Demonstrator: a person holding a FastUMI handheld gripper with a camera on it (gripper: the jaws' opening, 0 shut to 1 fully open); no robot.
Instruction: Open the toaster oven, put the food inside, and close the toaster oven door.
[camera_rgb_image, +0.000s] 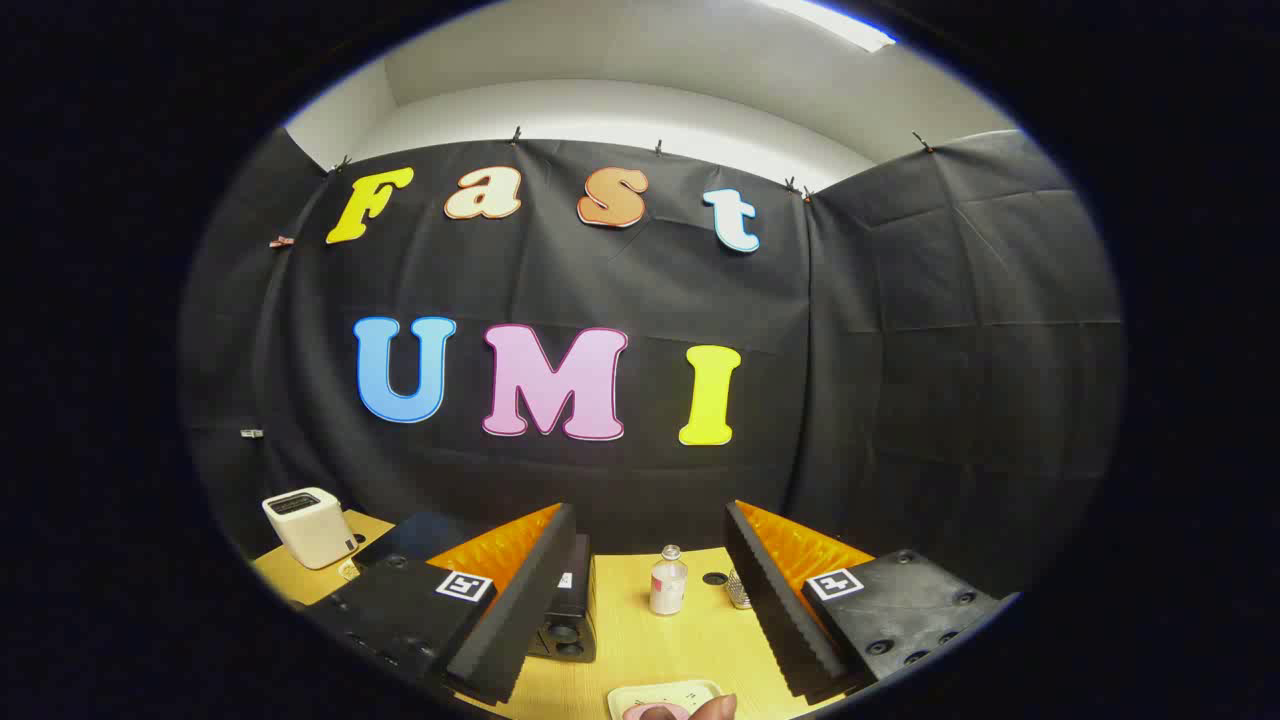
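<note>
My gripper (650, 512) is held above the wooden table (640, 650), open, with nothing between its fingers. The black toaster oven (572, 618) stands on the table behind the left finger (520, 590), which hides most of it. Its knob side shows, and its door is hidden. Below the fingers, close to me, lies a pale tray (690, 690) with a pink piece of food (652, 712) on it. A person's fingertip (716, 708) rests at the food's right side.
A small clear bottle with a pale cap (668, 582) stands on the table ahead, between the fingers. A small metallic object (738, 590) sits by the right finger. A white box-shaped appliance (308, 526) stands at the far left corner. The booth's black cloth wall closes the back and right.
</note>
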